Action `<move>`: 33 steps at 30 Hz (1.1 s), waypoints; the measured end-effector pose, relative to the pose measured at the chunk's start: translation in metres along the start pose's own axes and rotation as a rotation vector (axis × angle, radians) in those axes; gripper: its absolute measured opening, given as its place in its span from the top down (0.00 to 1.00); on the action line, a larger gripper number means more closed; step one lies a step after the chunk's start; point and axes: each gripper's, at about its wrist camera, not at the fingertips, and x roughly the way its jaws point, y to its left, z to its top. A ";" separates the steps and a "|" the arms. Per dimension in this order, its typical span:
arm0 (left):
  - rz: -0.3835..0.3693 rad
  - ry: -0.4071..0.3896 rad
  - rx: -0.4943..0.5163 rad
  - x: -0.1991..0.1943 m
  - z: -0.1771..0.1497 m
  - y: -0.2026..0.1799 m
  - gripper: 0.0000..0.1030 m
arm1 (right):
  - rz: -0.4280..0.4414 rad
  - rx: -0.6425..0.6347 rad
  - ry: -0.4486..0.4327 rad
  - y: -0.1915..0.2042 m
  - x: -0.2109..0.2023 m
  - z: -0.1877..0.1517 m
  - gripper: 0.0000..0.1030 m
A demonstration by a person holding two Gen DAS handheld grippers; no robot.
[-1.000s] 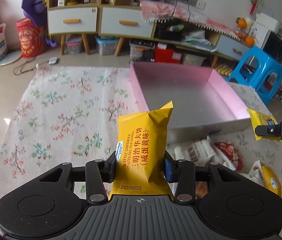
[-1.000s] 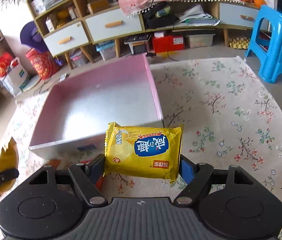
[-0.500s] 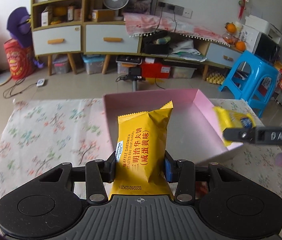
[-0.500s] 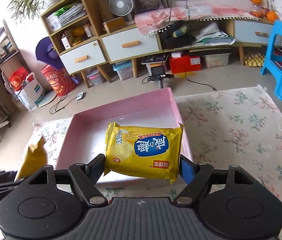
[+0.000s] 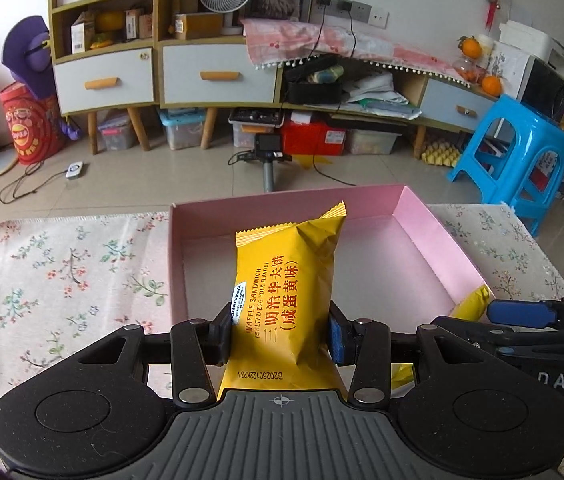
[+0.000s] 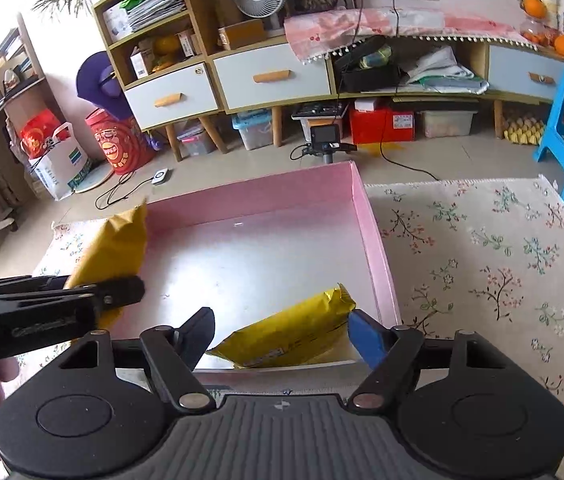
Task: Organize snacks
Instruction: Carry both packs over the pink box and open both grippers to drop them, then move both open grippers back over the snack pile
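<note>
The crinkled yellow foil chip packet [image 6: 286, 336] hides its printed face (turned down), and the pink cardboard box's [image 6: 374, 248] near wall covers its lower edge.

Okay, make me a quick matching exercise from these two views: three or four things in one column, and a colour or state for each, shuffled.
Things:
1. waffle sandwich packet
2. chips packet
3. box
4. stool

States:
A. blue, on the floor
B. pink, open-topped
C. upright, clamped in the left gripper
D. lying in the box's near corner

Pairs: 1-C, 2-D, 3-B, 4-A
</note>
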 end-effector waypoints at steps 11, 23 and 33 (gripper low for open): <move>0.021 -0.022 0.034 -0.014 -0.008 -0.001 0.30 | -0.020 0.046 -0.026 -0.012 -0.011 0.001 0.17; 0.001 -0.039 0.044 -0.065 -0.028 0.001 0.20 | -0.043 0.074 -0.034 -0.008 -0.044 -0.011 0.14; 0.008 -0.034 0.051 -0.102 -0.056 0.009 0.11 | -0.050 0.051 -0.035 0.006 -0.085 -0.026 0.11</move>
